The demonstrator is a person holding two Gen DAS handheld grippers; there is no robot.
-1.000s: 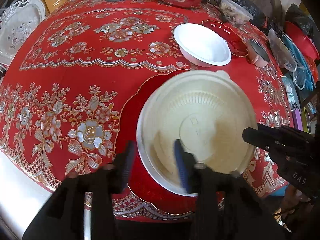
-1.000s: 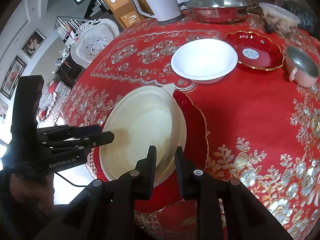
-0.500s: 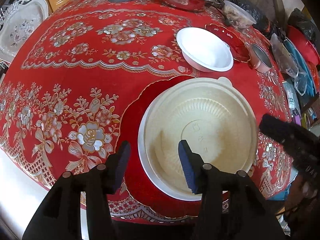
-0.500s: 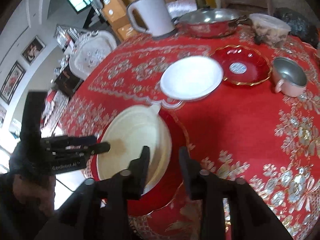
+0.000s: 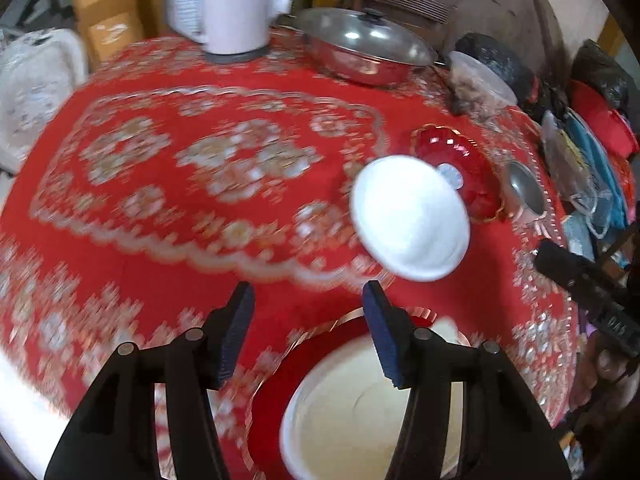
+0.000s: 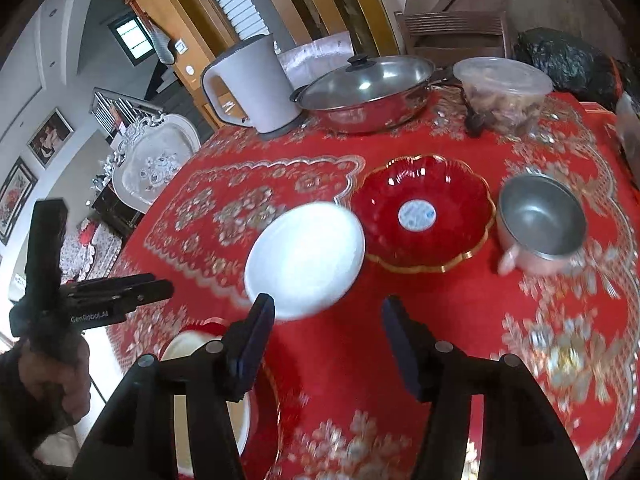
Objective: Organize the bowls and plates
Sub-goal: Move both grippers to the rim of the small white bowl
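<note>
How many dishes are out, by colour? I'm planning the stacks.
Red: 2, the big plate and the scalloped bowl.
White: 1, the bowl.
Cream: 1, the bowl on the big plate.
Metal: 1, the cup.
Total: 5.

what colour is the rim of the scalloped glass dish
Gold, on a red dish; the right wrist view shows it best.

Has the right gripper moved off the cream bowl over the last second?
Yes. The right gripper, jaws open, has moved forward from the cream bowl towards the white bowl.
</note>
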